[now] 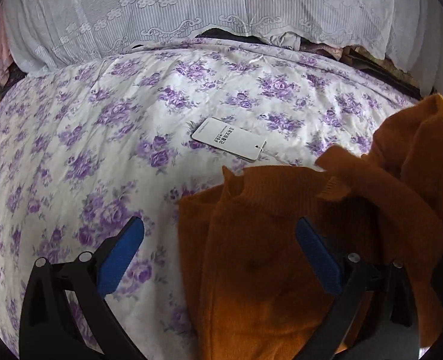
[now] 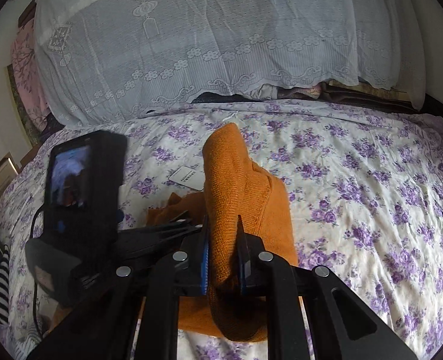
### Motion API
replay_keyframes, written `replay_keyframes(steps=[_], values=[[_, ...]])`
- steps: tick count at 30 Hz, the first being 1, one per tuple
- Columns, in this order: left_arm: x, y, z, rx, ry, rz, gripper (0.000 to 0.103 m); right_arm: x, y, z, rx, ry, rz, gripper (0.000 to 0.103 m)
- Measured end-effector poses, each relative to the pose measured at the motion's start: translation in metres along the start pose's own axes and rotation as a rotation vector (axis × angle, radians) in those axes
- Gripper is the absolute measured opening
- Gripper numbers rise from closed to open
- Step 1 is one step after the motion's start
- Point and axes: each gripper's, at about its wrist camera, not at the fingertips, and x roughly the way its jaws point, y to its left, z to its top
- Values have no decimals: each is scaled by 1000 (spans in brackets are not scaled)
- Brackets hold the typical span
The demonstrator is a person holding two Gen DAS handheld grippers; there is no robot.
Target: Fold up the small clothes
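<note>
Ribbed orange knit garment (image 2: 236, 180) — perhaps wool

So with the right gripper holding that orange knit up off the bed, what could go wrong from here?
1. The right gripper pinches only a bunched fold of the orange sweater; the knit could slip out mid-fold.
2. The left gripper is open and holds nothing, so the rest of the sweater on the floral bedspread may drag and crumple.
3. The paper tag lies loose beside the knit and could get trapped inside the fold.
</note>
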Motion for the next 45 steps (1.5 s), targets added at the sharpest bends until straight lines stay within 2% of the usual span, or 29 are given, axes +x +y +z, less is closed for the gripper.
replay_keyframes(steps=[2, 4, 9, 13, 16, 17, 19, 21, 23, 25, 28, 32, 35, 36, 37, 39, 42, 43, 44, 45], values=[[15, 1, 4, 8, 35, 4, 99, 3, 11, -2, -14, 10, 8, 14], [23, 13, 8, -31, 58, -22, 99, 5, 21, -5, -29, 18, 18, 14], [25, 57, 19, -172, 40, -64, 98, 7, 51, -7, -71, 19, 50, 14], [25, 88, 23, -275, 22, -130, 98, 17, 77, -6, -102, 31, 73, 14], [31, 105, 25, -282, 17, -80, 98, 37, 94, -11, -121, 66, 75, 14], [37, 112, 25, -281, 29, -41, 98, 46, 99, -15, -124, 89, 72, 14], [49, 130, 24, -309, 72, -12, 98, 71, 103, -27, -133, 163, 61, 15], [53, 146, 22, -362, 86, -33, 98, 90, 104, -45, -139, 224, 61, 15], [45, 152, 22, -383, 60, -52, 98, 86, 110, -53, -193, 176, 38, 16], [36, 148, 24, -349, 33, -16, 98, 82, 114, -55, -216, 180, 43, 21], [23, 135, 27, -277, 0, 22, 98, 77, 111, -52, -216, 189, 80, 23], [0, 118, 30, -179, -54, 67, 98, 40, 82, -42, -129, 128, 217, 25], [-15, 112, 29, -138, -80, 88, 98, 13, 57, -34, -99, 61, 218, 24], [-19, 111, 26, -128, -81, 83, 98, 9, 47, -32, -85, 49, 214, 19], [-23, 109, 22, -114, -79, 75, 98, 7, 38, -31, -75, 47, 206, 14], [-26, 104, 11, -84, -62, 54, 98, 11, 25, -35, -79, 72, 191, 11], [-15, 90, -11, -37, 13, 18, 98, 35, 9, -57, -110, 185, 153, 4], [-5, 81, -21, -8, 57, 30, 98, 44, 0, -66, -103, 223, 166, 2], [6, 73, -30, 28, 92, 73, 99, 48, -6, -73, -92, 221, 187, 1], [16, 64, -39, 72, 110, 147, 99, 48, -11, -75, -86, 203, 209, 0]])
